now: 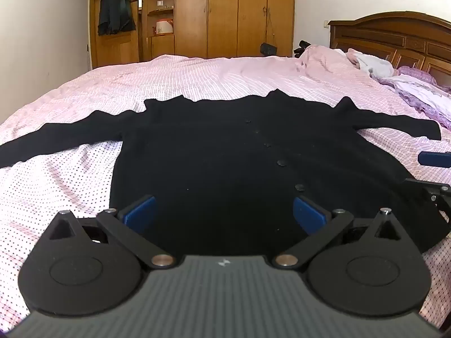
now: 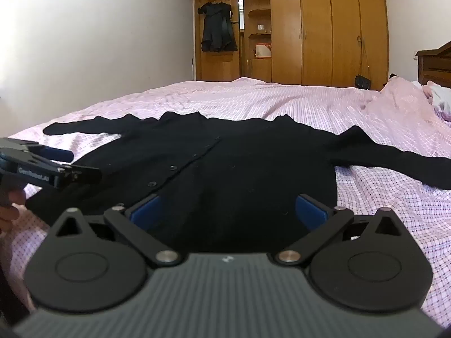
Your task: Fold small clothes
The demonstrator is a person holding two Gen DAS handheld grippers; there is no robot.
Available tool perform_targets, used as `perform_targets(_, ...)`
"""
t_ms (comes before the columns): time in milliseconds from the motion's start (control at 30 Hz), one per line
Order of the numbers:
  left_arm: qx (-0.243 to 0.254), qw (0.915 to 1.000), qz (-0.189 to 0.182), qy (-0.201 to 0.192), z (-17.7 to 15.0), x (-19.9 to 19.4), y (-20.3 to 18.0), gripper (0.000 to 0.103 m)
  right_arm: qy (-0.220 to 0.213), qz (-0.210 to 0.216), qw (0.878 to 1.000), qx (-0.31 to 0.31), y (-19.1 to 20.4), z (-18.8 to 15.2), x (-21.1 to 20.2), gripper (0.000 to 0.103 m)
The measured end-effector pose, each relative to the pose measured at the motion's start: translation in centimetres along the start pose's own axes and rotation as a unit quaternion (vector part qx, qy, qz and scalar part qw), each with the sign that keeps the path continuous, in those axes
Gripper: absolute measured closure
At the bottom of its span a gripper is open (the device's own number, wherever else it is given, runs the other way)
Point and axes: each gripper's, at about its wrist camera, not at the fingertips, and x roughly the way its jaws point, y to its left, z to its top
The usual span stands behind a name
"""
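A black buttoned cardigan (image 1: 225,146) lies flat on the pink checked bedsheet (image 1: 197,76), sleeves spread to both sides. My left gripper (image 1: 224,211) hovers open over its near hem, blue pads wide apart with only flat cloth below them. In the right wrist view the same cardigan (image 2: 253,163) shows its button row running diagonally. My right gripper (image 2: 228,211) is also open above the hem, holding nothing. The left gripper (image 2: 53,166) appears at the left edge of that view, with part of a hand (image 2: 11,205) under it. The right gripper's fingers (image 1: 434,159) show at the right edge of the left wrist view.
A heap of pink bedding (image 1: 324,62) and purple frilled pillows (image 1: 422,93) lie by the dark wooden headboard (image 1: 394,36). Wooden wardrobes (image 2: 329,28) stand beyond the bed, with a dark garment (image 2: 218,28) hanging at the left.
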Motion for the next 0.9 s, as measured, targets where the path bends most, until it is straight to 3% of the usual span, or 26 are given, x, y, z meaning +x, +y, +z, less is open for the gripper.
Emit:
perform_targets(200, 0.002, 1.0, 0.001, -0.007, 0.0, -0.1, -0.4, 0.0, -0.004, 0.008, 1.0, 0.025, -0.5, -0.1, 0.0, 0.0)
perform_targets(900, -0.003, 1.0, -0.004, -0.002, 0.1, 0.0, -0.1, 0.0, 0.002, 0.015, 1.0, 0.012, -0.4, -0.2, 0.2, 0.0)
